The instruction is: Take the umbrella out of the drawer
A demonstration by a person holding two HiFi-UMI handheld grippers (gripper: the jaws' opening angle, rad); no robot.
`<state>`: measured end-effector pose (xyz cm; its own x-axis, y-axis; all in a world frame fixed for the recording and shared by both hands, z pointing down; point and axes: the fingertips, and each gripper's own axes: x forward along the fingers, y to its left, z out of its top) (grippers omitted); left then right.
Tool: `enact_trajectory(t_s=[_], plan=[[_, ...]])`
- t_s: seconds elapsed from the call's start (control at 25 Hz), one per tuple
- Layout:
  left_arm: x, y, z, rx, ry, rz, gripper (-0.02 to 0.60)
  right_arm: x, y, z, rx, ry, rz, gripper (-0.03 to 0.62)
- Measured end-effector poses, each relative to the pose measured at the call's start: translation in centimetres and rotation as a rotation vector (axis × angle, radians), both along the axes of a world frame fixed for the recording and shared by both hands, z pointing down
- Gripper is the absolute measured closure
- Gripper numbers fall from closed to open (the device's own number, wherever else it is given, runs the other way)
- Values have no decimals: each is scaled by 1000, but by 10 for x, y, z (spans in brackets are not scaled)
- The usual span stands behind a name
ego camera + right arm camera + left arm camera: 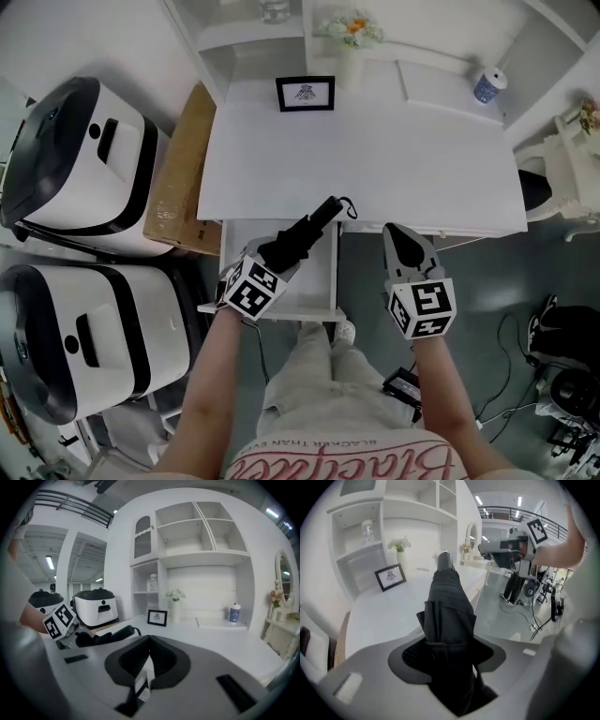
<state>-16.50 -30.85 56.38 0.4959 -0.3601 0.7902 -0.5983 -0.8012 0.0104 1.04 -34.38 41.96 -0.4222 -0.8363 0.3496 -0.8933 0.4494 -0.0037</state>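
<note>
Folded black umbrella (309, 225) sits clamped in your left gripper (279, 251) above the open drawer (323, 286), far end pointing 1 o'clock over the white desk (375, 159) edge; your right gripper (405, 246) at its 3 o'clock, jaws together, empty.

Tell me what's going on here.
A person holds a gripper in each hand. The left gripper is shut on a folded black umbrella, held above the open drawer at the desk's front edge. The right gripper is shut and empty, beside the drawer.
</note>
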Motion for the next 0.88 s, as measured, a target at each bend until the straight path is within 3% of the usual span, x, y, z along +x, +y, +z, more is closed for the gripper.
enact_trajectory(t_s=[0.32, 0.64, 0.88], plan=[[0, -41, -112, 246, 249, -207, 339, -2, -12, -54, 121, 21, -33, 586], [-8, -60, -199, 486, 381, -309, 338, -9, -25, -115, 263, 28, -65, 586], [-17, -66, -249, 627, 434, -358, 339, -17, -33, -161, 364, 35, -87, 586]])
